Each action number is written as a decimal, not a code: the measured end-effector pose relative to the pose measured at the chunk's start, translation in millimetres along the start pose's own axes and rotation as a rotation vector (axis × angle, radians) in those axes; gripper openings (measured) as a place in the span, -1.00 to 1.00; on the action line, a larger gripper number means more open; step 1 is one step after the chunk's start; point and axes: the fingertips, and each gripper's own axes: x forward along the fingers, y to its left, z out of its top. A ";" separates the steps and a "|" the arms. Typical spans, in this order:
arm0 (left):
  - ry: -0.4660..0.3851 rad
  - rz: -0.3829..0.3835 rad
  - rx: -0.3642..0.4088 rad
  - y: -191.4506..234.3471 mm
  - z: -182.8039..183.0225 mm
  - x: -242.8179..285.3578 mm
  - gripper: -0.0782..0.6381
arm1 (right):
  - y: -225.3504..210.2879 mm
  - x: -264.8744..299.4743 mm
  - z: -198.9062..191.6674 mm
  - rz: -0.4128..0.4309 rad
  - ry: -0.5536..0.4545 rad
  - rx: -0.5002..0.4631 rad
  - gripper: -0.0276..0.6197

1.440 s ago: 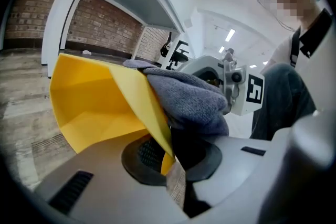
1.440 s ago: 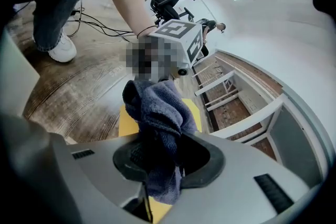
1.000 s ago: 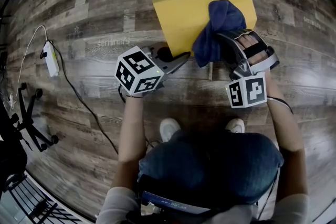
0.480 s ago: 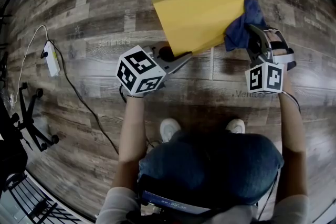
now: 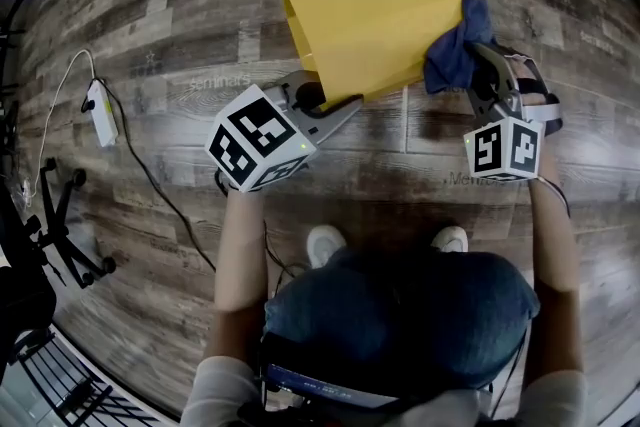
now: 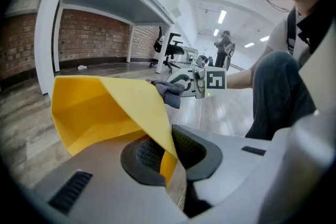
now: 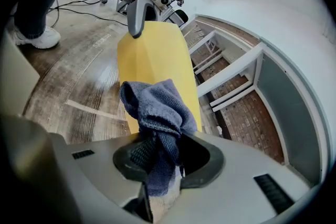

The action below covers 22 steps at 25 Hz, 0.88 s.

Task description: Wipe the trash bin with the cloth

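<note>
Overall: the yellow trash bin (image 5: 375, 25) lay on its side over the wooden floor (image 5: 150, 45), with its open mouth at the left claw's end.
Left claw (image 6: 168, 152): pinched the bin's thin rim wall. Its jaws had just been easing apart, with the wall between them.
Right claw (image 7: 163, 157): clamped on the blue cloth (image 7: 157, 113).
Cloth position: bunched against the bin's far end, at the person's right.
Obscured: the right claw's pads were largely buried in cloth. The bin's underside and any contact with the floor could not be made out.
</note>
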 end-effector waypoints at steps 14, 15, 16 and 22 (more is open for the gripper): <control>0.361 -0.021 0.429 -12.1 70.4 11.0 -0.68 | -27.9 -61.0 -28.2 -0.132 -0.004 0.387 -0.61; 0.376 -0.027 0.455 -14.9 76.6 16.2 -0.68 | -30.4 -66.1 -32.1 -0.143 -0.003 0.399 -0.60; 0.389 -0.033 0.480 -17.8 82.3 21.9 -0.68 | -32.9 -70.5 -36.0 -0.155 -0.003 0.407 -0.60; 0.384 -0.052 0.603 -44.8 111.6 54.8 -0.68 | -53.3 -103.8 -55.8 -0.252 0.012 0.487 -0.60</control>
